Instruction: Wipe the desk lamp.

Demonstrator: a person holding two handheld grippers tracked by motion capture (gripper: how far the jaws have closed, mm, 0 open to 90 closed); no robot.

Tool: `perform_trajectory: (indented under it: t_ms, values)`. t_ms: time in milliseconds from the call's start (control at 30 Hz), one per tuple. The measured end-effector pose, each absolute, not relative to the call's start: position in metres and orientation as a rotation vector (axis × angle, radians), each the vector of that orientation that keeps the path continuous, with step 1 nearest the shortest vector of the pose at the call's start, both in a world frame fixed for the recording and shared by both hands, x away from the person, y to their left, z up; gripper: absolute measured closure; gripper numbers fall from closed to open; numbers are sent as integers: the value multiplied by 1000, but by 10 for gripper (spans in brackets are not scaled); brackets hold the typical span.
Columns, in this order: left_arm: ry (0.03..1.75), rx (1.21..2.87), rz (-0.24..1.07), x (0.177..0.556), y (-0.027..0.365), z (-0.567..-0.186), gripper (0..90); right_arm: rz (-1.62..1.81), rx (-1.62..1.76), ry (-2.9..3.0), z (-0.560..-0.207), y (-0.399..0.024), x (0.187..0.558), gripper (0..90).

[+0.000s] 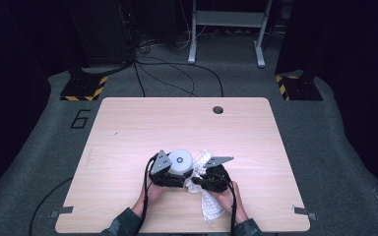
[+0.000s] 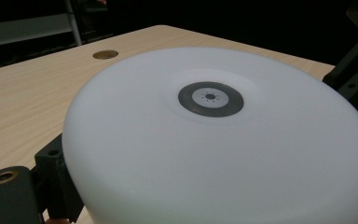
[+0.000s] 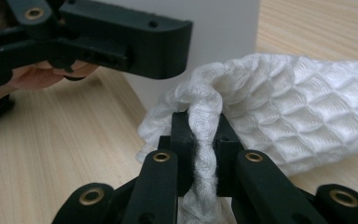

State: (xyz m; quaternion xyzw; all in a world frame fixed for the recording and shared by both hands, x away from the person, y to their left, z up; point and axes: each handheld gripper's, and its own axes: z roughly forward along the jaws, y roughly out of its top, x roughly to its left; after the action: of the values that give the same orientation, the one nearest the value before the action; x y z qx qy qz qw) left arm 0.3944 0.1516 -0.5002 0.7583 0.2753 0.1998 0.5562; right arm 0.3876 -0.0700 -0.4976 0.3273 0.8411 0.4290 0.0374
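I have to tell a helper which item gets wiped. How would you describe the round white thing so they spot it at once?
On the wooden table, look near the front edge. The white disc-shaped device sits in the left gripper, beside a white waffle-weave cloth. It is smooth, with a grey ring at its centre.

The table (image 1: 128, 128) is pale wood-grain, matt and smooth. The white cloth (image 3: 307, 112) has a soft, waffle-textured weave. The round white device (image 2: 223, 140) looks like smooth matt plastic, possibly faintly translucent, with a grey ring at its centre. The right gripper (image 3: 199, 135) is matt black plastic with brass-coloured rivets.
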Motion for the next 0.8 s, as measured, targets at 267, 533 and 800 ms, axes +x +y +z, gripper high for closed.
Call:
perform_trajectory:
  t_ms: [267, 533, 800]
  values:
    - [651, 1796, 472, 394, 152, -500, 83, 1346, 1009, 2606, -501, -65, 381, 826]
    - [650, 1794, 471, 394, 152, -500, 83, 1361, 985, 2635, -503, -63, 381, 826]
    - [651, 1789, 475, 394, 151, -500, 83, 1334, 1037, 2589, -507, -71, 388, 828]
